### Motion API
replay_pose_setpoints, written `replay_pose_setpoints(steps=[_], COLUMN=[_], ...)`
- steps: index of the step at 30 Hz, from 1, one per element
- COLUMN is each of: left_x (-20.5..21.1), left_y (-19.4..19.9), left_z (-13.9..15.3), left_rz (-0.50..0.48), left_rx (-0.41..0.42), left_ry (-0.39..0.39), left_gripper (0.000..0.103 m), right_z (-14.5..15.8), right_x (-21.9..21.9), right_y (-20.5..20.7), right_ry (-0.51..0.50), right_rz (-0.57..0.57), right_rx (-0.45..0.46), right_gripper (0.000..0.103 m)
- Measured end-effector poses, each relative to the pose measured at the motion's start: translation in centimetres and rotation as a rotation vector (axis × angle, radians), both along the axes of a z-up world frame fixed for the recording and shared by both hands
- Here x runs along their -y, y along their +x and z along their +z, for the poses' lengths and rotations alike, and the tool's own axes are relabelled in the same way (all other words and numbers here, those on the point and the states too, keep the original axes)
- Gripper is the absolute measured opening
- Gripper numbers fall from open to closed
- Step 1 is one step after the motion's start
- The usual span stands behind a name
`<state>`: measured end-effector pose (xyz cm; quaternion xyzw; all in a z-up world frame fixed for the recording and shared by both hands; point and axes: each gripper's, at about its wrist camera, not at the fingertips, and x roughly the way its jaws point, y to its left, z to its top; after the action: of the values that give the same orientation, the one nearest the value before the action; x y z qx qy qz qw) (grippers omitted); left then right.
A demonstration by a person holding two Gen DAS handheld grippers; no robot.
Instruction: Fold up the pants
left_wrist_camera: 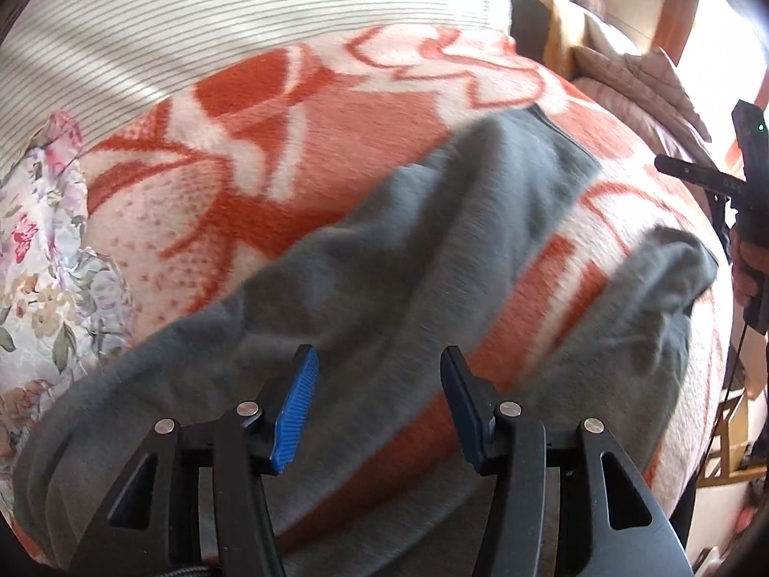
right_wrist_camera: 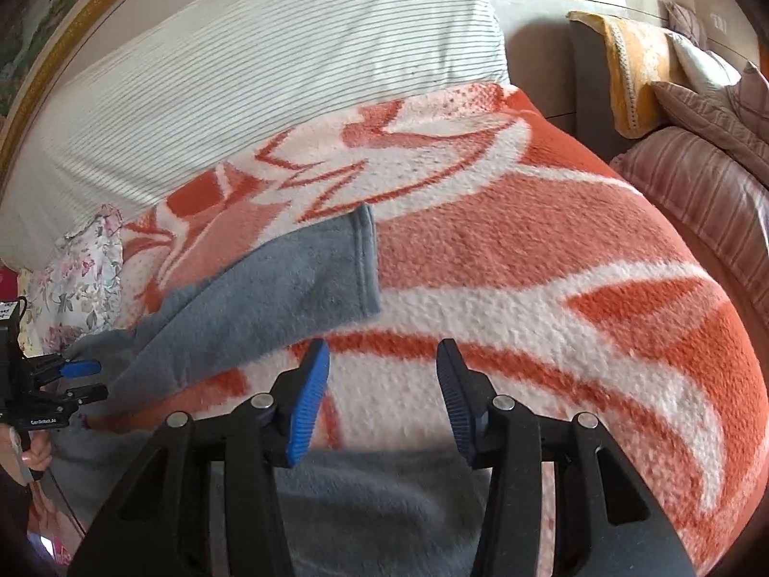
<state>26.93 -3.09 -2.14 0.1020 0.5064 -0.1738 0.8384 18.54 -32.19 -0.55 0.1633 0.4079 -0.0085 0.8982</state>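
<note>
Grey fleece pants (left_wrist_camera: 365, 279) lie spread on an orange and white blanket (left_wrist_camera: 307, 144). One leg runs up to a hem at the far side, the other leg (left_wrist_camera: 653, 298) bends off to the right. My left gripper (left_wrist_camera: 379, 365) is open and empty, just above the pants near the crotch. My right gripper (right_wrist_camera: 383, 360) is open and empty over the blanket (right_wrist_camera: 528, 259), above the end of the nearer leg (right_wrist_camera: 375, 495); the other leg's hem (right_wrist_camera: 307, 283) lies just beyond it. The left gripper also shows at the left edge of the right wrist view (right_wrist_camera: 89, 380).
A striped white pillow (right_wrist_camera: 240, 77) lies at the bed's far side. A floral cloth (left_wrist_camera: 43, 259) lies at the left. A striped pink cushion (right_wrist_camera: 697, 192) and a yellow throw (right_wrist_camera: 634, 62) sit to the right. The right gripper's handle (left_wrist_camera: 750, 192) shows at the right edge.
</note>
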Motion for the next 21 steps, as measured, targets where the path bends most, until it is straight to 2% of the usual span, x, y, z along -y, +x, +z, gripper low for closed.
replay_pose_setpoints(steps=[5,11,15,18,21], left_x=[-1.4,-1.9,-1.1,0.3,1.9], left_y=[3.5,7.7,9.4,10.3,10.9], left_z=[-0.6,-2.5,-3.3,-3.7,-4.7], left_rz=[0.041,0.031,-0.010,-0.063,-0.087], left_rx=[-0.006,-0.021,-0.034,-0.051,-0.062], left_ry=[0.029,0.085,0.070,0.037,0.058], left_gripper=[0.054,0.054,0.056,0.061,0.064], right_z=[-1.0,-1.9,-2.8,-3.7,-4.6], right_x=[-0.8,-0.7,-1.0,-1.2,-0.9], right_y=[4.8,9.5,12.9,15.2,16.8], right_ry=[0.011,0.021,-0.001,-0.009,-0.004], right_rz=[0.034,0.040,0.044,0.036,0.002], right_rx=[-0.048,-0.089,-0.119,-0.140,-0.145], right_gripper=[0.048,0.048,0.048,0.048,0.048])
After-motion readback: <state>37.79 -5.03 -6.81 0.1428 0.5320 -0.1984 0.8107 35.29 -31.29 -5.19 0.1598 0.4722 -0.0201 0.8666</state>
